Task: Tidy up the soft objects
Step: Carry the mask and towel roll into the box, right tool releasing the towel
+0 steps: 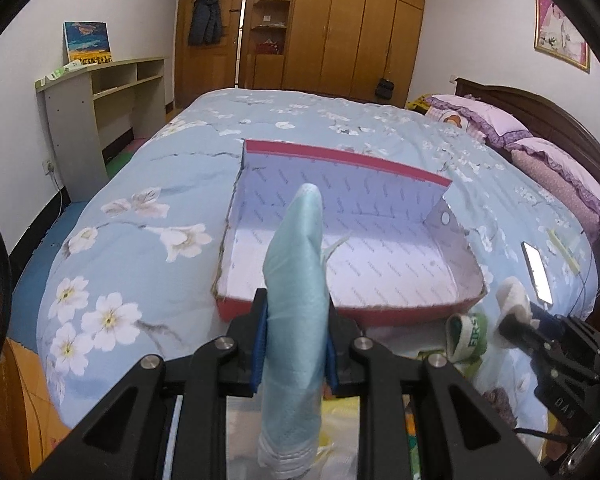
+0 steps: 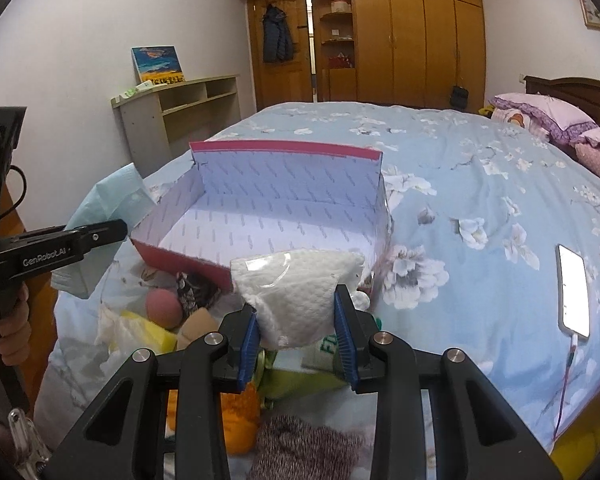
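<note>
A red cardboard box (image 1: 400,312) with a white patterned lining lies open on the bed; it also shows in the right wrist view (image 2: 172,258). My left gripper (image 1: 296,312) is shut on a light blue folded cloth (image 1: 296,280), held upright just before the box's near wall. That cloth shows at the left in the right wrist view (image 2: 108,204). My right gripper (image 2: 298,324) is shut on a white fluffy pack in clear wrap (image 2: 296,292), near the box's front right corner. Below it lies a pile of soft items (image 2: 168,308).
The bed has a blue floral quilt (image 1: 140,208). A lit phone (image 2: 574,292) on a cable lies at the right. Purple pillows (image 1: 556,176) sit by the headboard. A shelf desk (image 1: 100,100) and wardrobes stand beyond.
</note>
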A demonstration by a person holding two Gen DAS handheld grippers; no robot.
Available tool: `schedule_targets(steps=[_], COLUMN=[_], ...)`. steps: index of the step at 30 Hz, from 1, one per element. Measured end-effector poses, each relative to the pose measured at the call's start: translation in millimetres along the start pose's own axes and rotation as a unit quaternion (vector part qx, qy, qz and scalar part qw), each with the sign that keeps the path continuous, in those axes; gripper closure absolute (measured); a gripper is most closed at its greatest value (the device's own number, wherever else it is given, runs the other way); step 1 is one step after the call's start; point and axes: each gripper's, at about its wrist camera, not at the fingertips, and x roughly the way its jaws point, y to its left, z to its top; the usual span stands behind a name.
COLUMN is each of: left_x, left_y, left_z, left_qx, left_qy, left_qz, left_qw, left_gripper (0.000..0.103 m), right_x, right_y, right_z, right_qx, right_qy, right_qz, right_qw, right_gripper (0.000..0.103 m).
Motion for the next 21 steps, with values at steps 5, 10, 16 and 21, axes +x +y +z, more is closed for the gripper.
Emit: schedule_targets(steps=[5, 10, 16, 21], left_x=[8.4, 21.9, 44.7, 64.7], left_y=[-3.0, -5.1, -5.2, -4.3], left_z=[12.3, 23.3, 30.2, 30.3], left_qx=[0.006, 0.010, 0.010, 0.015], left_qy=[-0.007, -0.007, 0.001, 0.014], left_qz=[0.001, 0.004, 0.009, 0.016], left_qw=[1.0000, 0.9999, 0.9999, 0.9997], left_gripper=[0.079, 0.079, 0.079, 0.079], right_x=[9.1, 21.9, 42.6, 61.9], right_y=[0.6, 0.1, -0.6, -3.5], right_z=[13.2, 24.8, 33.6, 34.7], right_qx=[-0.004, -0.003, -0.004, -0.002], right_qy=[-0.005, -0.007, 0.000, 0.014], right_qz=[0.003, 0.005, 0.004, 0.002], right_qw=[1.000, 1.000, 1.000, 1.000], right_gripper=[0.068, 0.068, 0.068, 0.068])
